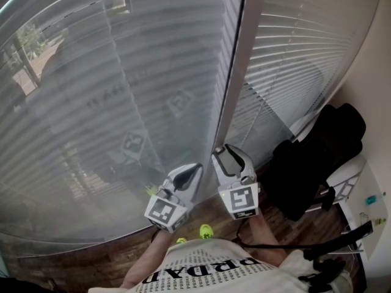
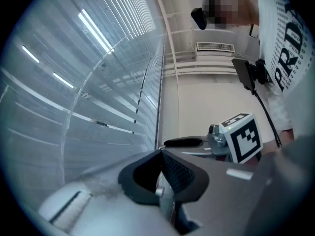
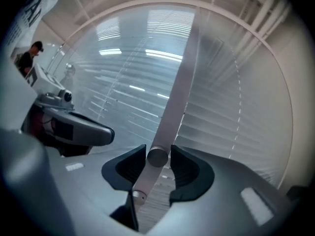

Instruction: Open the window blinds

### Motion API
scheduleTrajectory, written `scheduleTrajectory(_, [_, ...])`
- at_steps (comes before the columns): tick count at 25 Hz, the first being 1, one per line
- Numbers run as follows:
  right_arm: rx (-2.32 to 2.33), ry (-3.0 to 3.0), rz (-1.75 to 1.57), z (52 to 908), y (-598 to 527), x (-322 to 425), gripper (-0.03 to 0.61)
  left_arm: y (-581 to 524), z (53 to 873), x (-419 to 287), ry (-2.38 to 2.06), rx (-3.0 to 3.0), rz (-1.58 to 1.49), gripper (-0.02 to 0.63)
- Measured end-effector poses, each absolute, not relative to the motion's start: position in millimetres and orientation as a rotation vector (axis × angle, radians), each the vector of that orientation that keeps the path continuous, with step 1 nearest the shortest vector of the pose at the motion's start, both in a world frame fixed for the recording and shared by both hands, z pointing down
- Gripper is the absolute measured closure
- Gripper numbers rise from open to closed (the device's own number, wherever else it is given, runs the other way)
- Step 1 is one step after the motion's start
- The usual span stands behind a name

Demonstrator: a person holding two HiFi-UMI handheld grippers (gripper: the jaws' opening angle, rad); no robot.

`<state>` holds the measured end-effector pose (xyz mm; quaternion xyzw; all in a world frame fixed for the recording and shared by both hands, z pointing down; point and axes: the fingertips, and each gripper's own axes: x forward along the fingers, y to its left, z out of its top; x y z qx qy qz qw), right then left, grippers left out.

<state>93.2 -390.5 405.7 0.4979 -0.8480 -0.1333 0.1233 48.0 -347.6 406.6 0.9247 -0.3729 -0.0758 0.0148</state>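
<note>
At closed window blinds [image 1: 153, 72], right tongs [image 3: 158, 152] sit spread around tilt wand [image 3: 179, 87], poised to twist it; left tongs [image 2: 161, 155] pressed together, empty, waiting alongside.

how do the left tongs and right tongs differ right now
The left tongs are shut with nothing between them; the right tongs stand apart around a pale rod's round end. The left tongs sit left of the upright frame, the right tongs at its foot. Both are near the blinds.

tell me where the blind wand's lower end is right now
In the right gripper view, centre-low: the wand's lower end sits between the right gripper's open jaws, in front of the blinds.
</note>
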Motion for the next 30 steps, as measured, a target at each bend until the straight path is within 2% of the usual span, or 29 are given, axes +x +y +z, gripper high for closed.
scheduleTrajectory(6, [1.403,-2.354,-0.566,408.1,-393.6,89.2,0.413,-348.4,407.4,51.3,-1.15,2.876,-0.236,0.621])
scheduleTrajectory(9, [1.392,-2.313,-0.644,409.2,-391.5,86.0,0.442,-348.8,407.8,50.5,-1.152,2.877,-0.232,0.621])
scheduleTrajectory(12, [1.396,-2.311,-0.657,409.9,-391.2,86.0,0.443,-349.9,408.0,49.1,-1.157,2.875,-0.235,0.621])
scheduleTrajectory(21, [1.445,-2.369,-0.571,407.1,-391.5,88.0,0.445,-350.8,409.5,50.7,-1.148,2.874,-0.231,0.621])
scheduleTrajectory(30, [1.546,-2.571,-0.285,407.5,-394.5,93.2,0.445,-351.0,410.5,50.8,-1.141,2.87,-0.229,0.621])
